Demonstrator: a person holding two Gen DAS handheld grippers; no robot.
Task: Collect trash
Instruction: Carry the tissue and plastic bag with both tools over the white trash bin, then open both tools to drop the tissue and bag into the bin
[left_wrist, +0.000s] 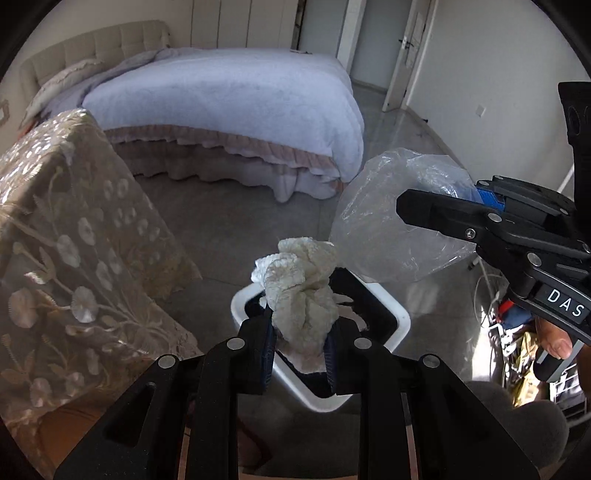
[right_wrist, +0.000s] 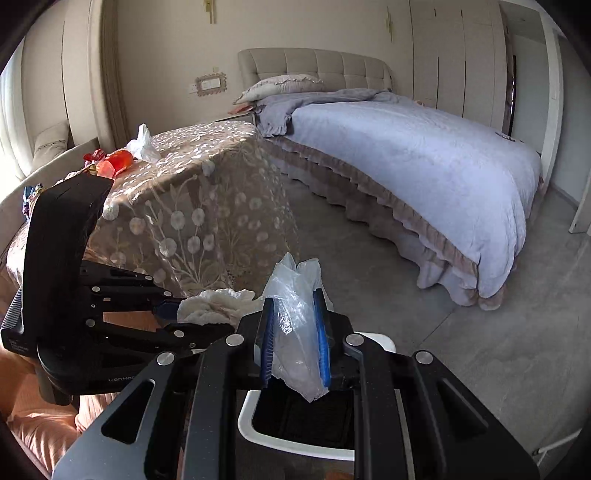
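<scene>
left gripper (left_wrist: 301, 345): matte black linkage arms w/ slotted cut-outs, round silver rivets at pivots, dark navy ribbed pads
right gripper (right_wrist: 294, 347): same black frame + silver rivets; pads bright blue, ribbed
right gripper side (left_wrist: 491, 221): silver screw head at the pivot, white "DAS" lettering on black body, tall black camera housing above
left gripper side (right_wrist: 110, 325): faint grey lettering low on body, tall black block on top
clothing (right_wrist: 40, 424): orange-pink ribbed fabric

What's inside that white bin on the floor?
The white bin shows only a dark liner and shadow. The crumpled tissue in the left gripper and plastic bag in the right gripper cover much of its opening.
</scene>
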